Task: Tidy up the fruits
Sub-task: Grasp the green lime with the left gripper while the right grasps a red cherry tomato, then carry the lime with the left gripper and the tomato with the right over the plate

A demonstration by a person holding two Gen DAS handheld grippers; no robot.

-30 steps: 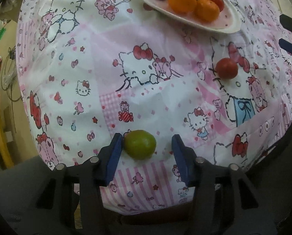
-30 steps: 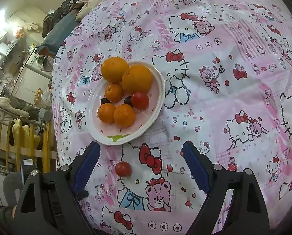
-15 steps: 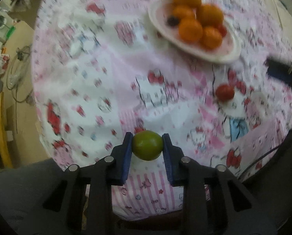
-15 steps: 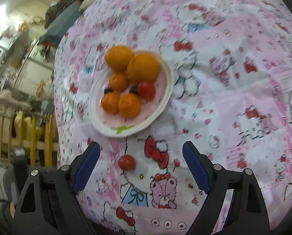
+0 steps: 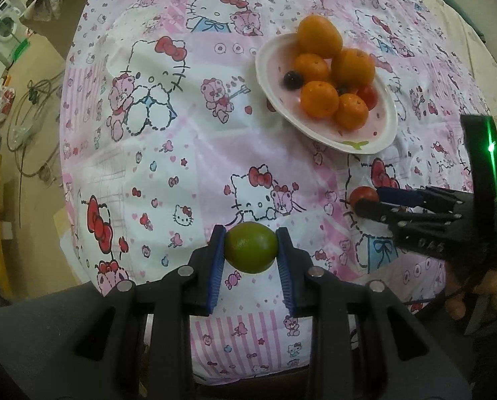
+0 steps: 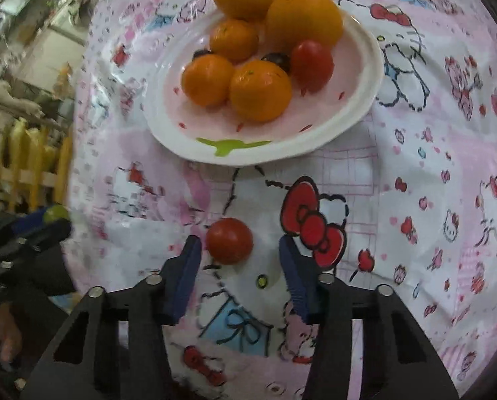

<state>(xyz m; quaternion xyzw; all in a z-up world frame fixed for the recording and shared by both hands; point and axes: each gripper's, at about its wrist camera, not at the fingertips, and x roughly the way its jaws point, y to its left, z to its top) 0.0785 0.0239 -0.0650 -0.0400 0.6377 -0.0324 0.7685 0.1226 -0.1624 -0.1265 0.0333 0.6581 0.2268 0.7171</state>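
Right wrist view: right gripper (image 6: 240, 261) jaws, closing, not yet pinching off-centre small red tomato (image 6: 229, 240), may nudge it rolling; left gripper (image 5: 250, 256) clamps round green lime (image 5: 250, 247).

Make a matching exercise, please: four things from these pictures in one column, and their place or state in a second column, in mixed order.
Things:
1. green fruit
2. loose tomato
3. oranges
4. right gripper

Places or states:
A. on the cloth, between open jaws
B. piled on the plate
C. clamped in the left gripper
D. jaws just closing, not yet pressing

Pairs: 1-C, 2-A, 3-B, 4-D
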